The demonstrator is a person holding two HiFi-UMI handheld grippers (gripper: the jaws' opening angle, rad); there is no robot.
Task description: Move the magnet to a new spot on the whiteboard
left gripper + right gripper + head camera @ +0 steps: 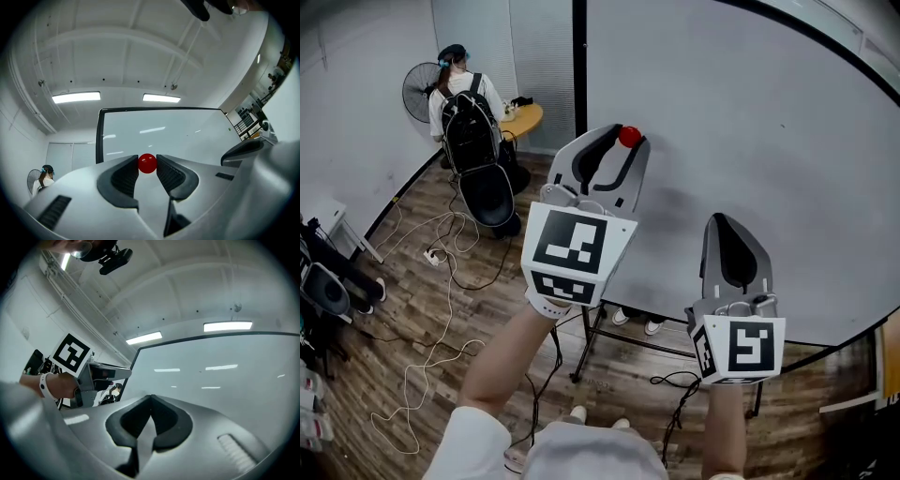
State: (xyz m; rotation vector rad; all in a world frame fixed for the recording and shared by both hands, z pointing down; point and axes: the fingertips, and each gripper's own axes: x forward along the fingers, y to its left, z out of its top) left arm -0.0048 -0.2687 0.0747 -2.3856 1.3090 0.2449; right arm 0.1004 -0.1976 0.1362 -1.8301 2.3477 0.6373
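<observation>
The red round magnet [629, 136] sits between the tips of my left gripper [627, 139], held up against the whiteboard [750, 141] near its upper left part. In the left gripper view both pads touch the magnet [147, 163], with the whiteboard [178, 131] behind it. Whether the magnet touches the board I cannot tell. My right gripper [720, 218] hangs lower and to the right in front of the board, its jaws meeting at the tip [151, 397] with nothing in them.
The board's black frame edge [578, 66] runs just left of the magnet. Its stand legs [609, 337] rest on a wooden floor strewn with cables [441, 281]. At the back left, a person with a backpack [469, 103] sits by a fan [417, 89] and a round table [523, 117].
</observation>
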